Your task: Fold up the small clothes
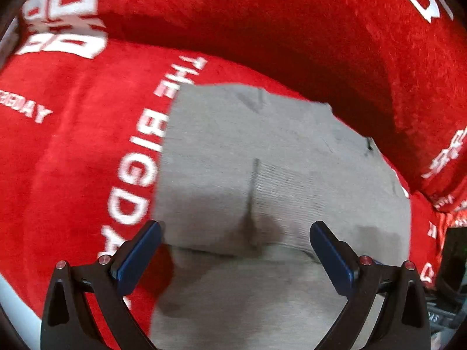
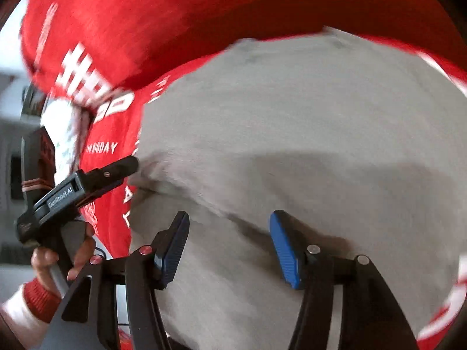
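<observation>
A small grey garment (image 1: 262, 175) lies partly folded on a red blanket (image 1: 73, 160) with white lettering. A folded flap lies over its lower layer, with a fold edge across the near part. My left gripper (image 1: 235, 230) is open and empty, its blue pads just above the fold edge. In the right wrist view the same grey garment (image 2: 292, 131) fills the middle. My right gripper (image 2: 229, 218) is open and empty, low over the cloth. The left gripper (image 2: 128, 166) shows there at the garment's left edge, by a bunched crease.
The red blanket (image 2: 175, 14) rises into a bulky fold behind the garment. A white edge (image 1: 11, 300) shows at the lower left. The person's hand (image 2: 58, 259) holds the left gripper's handle. Dark clutter (image 1: 449, 291) sits at the far right.
</observation>
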A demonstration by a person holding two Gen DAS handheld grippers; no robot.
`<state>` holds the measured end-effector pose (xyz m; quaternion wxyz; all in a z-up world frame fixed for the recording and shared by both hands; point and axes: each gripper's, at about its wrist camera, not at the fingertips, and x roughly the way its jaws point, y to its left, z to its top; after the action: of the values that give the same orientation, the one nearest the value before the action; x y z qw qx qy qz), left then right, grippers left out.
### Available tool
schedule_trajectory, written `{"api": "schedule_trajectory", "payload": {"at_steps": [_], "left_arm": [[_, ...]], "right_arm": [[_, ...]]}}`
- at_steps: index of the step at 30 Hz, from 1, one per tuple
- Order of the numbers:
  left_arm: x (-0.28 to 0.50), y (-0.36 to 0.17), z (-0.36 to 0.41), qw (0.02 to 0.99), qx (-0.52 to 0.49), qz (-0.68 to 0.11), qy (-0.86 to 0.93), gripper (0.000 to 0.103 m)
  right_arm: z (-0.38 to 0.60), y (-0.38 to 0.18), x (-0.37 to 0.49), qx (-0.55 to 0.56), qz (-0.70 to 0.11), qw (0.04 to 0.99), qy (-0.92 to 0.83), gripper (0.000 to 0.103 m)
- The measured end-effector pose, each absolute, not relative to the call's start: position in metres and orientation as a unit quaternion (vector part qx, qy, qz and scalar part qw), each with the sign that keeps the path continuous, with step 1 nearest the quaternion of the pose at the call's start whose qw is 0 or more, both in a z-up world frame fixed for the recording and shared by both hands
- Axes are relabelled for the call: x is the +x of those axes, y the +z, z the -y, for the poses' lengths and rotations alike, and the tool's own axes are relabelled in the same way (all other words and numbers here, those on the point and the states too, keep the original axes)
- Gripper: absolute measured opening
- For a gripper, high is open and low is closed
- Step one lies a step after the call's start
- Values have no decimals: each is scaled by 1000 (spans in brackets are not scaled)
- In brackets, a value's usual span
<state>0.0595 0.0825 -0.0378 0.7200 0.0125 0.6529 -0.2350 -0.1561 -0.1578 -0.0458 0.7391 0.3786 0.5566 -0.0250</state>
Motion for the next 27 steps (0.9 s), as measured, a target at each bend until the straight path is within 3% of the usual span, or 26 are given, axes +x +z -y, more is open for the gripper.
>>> {"api": "schedule_trajectory", "payload": {"at_steps": [5, 7, 9, 11, 12, 13, 14, 19, 27], "left_arm": [[65, -49, -68, 700, 0, -668, -250, 101], [65, -49, -61, 689, -5, -675, -263, 80], [65, -53, -51, 670, 0, -690, -275, 43], [62, -54, -45, 663, 11, -693, -283, 17], [61, -52, -42, 665, 21, -689, -288, 14], [59, -49, -41, 671, 27, -682, -290, 14], [57, -45, -41, 677, 34, -674, -292, 14], [49, -47, -52, 686, 62, -666, -286, 14], [47, -45, -72, 700, 75, -658, -266, 14]], "right_arm": [[212, -61, -231, 506, -506, 687, -127, 62], [238, -70, -269, 571, -456, 662, -167, 62], [254, -77, -289, 619, -408, 644, -190, 62], [268, -82, -302, 653, -365, 629, -213, 61], [271, -84, -304, 661, -355, 624, -218, 55], [275, -84, -303, 663, -353, 623, -220, 41], [277, -82, -298, 649, -365, 629, -223, 7], [287, -71, -284, 567, -420, 674, -220, 7], [292, -79, -304, 561, -445, 667, -209, 8]]}}
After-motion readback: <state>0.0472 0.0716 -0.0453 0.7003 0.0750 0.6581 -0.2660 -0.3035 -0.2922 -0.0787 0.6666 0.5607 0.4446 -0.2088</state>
